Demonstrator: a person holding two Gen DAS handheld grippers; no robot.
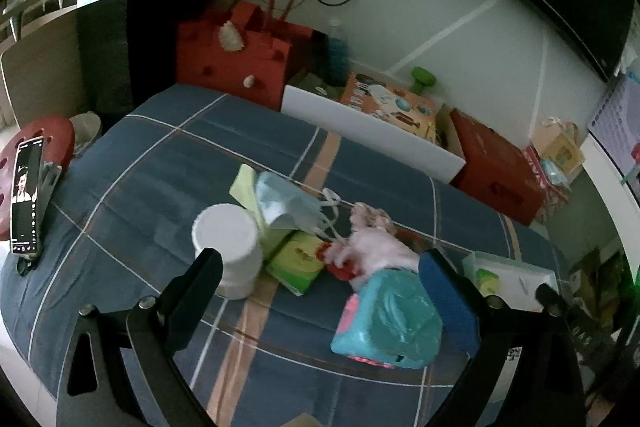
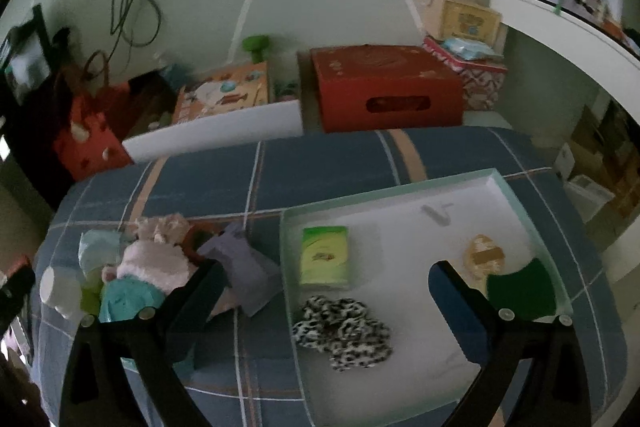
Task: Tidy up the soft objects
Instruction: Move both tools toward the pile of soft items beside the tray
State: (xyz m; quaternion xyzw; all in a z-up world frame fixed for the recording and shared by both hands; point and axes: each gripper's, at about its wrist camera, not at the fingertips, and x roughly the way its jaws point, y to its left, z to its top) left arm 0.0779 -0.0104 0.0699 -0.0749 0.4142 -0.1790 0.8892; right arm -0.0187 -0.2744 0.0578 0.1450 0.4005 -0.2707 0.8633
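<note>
On the blue plaid cloth lies a pile of soft things: a white roll (image 1: 228, 251), a pale blue face mask (image 1: 286, 207), a green tissue pack (image 1: 296, 261), a pink plush toy (image 1: 372, 243) and a teal wipes pack (image 1: 390, 319). My left gripper (image 1: 320, 291) hangs open just in front of them, holding nothing. In the right wrist view a white tray (image 2: 416, 183) holds a green tissue pack (image 2: 324, 255), a black-and-white scrunchie (image 2: 344, 331), a tan item (image 2: 484, 255) and a dark green cloth (image 2: 524, 287). My right gripper (image 2: 324, 311) is open above the tray. A purple pouch (image 2: 244, 271) lies beside the tray.
Behind the table stand a red felt bag (image 1: 236, 59), a white box (image 1: 368, 131) with an orange carton, a red cardboard box (image 2: 384, 87) and a green dumbbell (image 1: 422, 79). A phone (image 1: 26, 195) on a stand sits at the left edge.
</note>
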